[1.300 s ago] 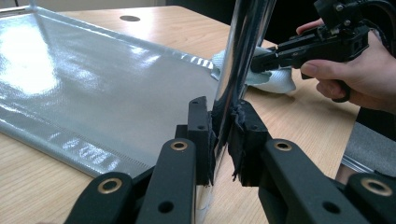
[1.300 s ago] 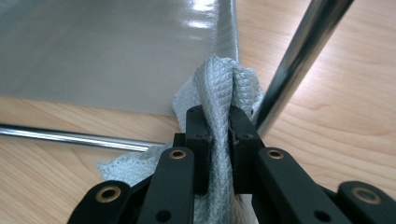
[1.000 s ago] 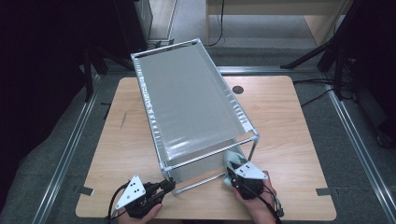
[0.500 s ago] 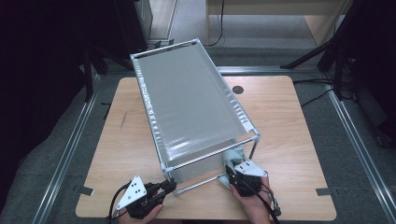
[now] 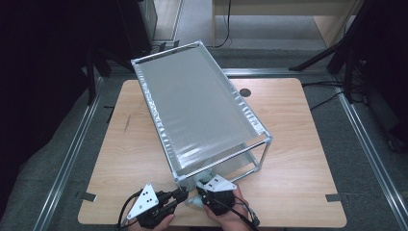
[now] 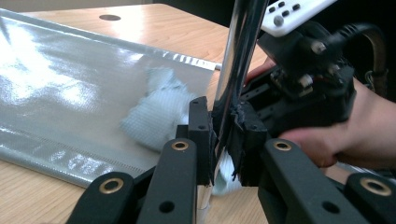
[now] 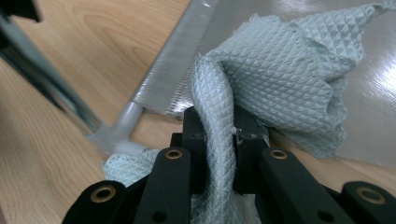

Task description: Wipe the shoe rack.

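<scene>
No legible txt, labels, brands or nos. anywhere

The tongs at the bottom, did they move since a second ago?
Yes. The right tongs, shut on the pale green quilted cloth, slid left toward the silver metal rack's near corner post. The left tongs edged right, and now clamp that post. The rack and wooden table stayed put.
</scene>
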Demonstrator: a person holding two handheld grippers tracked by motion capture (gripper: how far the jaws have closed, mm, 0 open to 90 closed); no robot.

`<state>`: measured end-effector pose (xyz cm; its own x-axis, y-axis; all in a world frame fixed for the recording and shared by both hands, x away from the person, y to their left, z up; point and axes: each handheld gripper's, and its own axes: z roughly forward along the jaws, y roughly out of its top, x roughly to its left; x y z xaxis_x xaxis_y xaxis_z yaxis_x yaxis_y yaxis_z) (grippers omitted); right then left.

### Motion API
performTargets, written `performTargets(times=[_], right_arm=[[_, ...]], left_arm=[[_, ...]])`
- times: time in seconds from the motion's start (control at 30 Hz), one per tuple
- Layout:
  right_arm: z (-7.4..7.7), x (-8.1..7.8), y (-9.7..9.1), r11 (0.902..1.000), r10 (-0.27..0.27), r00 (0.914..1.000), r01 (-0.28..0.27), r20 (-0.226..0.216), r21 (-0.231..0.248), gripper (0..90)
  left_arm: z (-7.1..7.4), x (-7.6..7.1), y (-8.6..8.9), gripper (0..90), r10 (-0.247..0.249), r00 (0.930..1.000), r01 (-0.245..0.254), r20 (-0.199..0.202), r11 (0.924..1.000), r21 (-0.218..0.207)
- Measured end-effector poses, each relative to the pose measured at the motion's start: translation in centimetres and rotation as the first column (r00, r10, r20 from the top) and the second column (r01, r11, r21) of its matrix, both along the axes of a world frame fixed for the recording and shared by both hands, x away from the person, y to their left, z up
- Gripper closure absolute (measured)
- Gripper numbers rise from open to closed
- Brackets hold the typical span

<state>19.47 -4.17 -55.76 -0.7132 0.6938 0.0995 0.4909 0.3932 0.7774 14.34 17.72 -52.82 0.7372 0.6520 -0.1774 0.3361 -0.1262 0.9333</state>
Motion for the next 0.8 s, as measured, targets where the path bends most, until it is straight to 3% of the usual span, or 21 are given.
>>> performTargets(times=[0.1, 0.2, 0.23, 0.3, 0.37, 0.43, 0.47, 0.53, 0.57, 0.63, 0.73, 0.8], right_arm=[[0.0, 0.6, -0.8, 0.9999, -0.015, 0.9998, 0.015, -0.016, 0.003, 78.9], [0.0, 2.0, -3.1, 0.9952, -0.094, 0.9955, 0.095, 0.012, -0.026, 78.9], [0.1, 2.6, -4.4, 0.989, -0.144, 0.9894, 0.145, 0.017, -0.031, 78.7], [0.3, 3.4, -6.5, 0.9645, -0.255, 0.9662, 0.257, 0.039, -0.06, 78.6], [0.6, 3.9, -8.3, 0.9401, -0.328, 0.9427, 0.332, 0.061, -0.077, 78.3], [0.8, 4.3, -9.9, 0.9152, -0.391, 0.9178, 0.396, 0.067, -0.076, 78.2], [0.7, 4.5, -10.5, 0.908, -0.412, 0.9093, 0.415, 0.058, -0.058, 78.3], [0.6, 4.5, -10.5, 0.9091, -0.412, 0.9097, 0.414, 0.051, -0.043, 78.7], [0.5, 4.4, -10.1, 0.9141, -0.4, 0.9148, 0.403, 0.054, -0.047, 78.8], [0.3, 4.1, -8.6, 0.9376, -0.346, 0.9377, 0.347, 0.026, -0.024, 78.9], [0.1, 3.3, -5.7, 0.9642, -0.26, 0.9647, 0.262, 0.039, -0.04, 78.9], [0.1, 2.5, -3.7, 0.9849, -0.168, 0.9853, 0.169, 0.031, -0.038, 78.4]], left_arm=[[0.0, 0.0, 0.0, 80.3, 0.0, 1.0, 0.0, 0.001, 1.0, 0.003], [0.0, 0.0, 0.0, 80.2, -0.002, 1.0, 0.002, 0.001, 1.0, 0.001], [0.0, 0.0, 0.0, 80.2, -0.003, 1.0, 0.003, 0.001, 1.0, 0.002], [0.0, 0.0, 0.1, 80.2, -0.005, 1.0, 0.005, 0.001, 1.0, 0.002], [0.0, 0.0, 0.1, 80.3, -0.005, 1.0, 0.005, 0.001, 1.0, 0.001], [0.0, 0.0, 0.0, 80.3, -0.002, 1.0, 0.002, 0.004, 1.0, 0.007], [0.0, 0.0, 0.0, 80.4, 0.0, 1.0, 0.0, 0.008, 0.9999, 0.011], [0.0, 0.0, 0.0, 80.4, 0.003, 1.0, -0.003, 0.005, 0.9999, 0.011], [0.0, 0.0, 0.0, 80.4, 0.003, 1.0, -0.003, 0.005, 0.9999, 0.011], [0.0, 0.0, 0.0, 80.5, 0.003, 1.0, -0.003, 0.004, 1.0, 0.008], [0.0, 0.0, -0.1, 80.4, 0.005, 1.0, -0.005, 0.004, 1.0, 0.006], [0.0, 0.0, -0.1, 80.4, 0.005, 1.0, -0.005, 0.004, 1.0, 0.005]])
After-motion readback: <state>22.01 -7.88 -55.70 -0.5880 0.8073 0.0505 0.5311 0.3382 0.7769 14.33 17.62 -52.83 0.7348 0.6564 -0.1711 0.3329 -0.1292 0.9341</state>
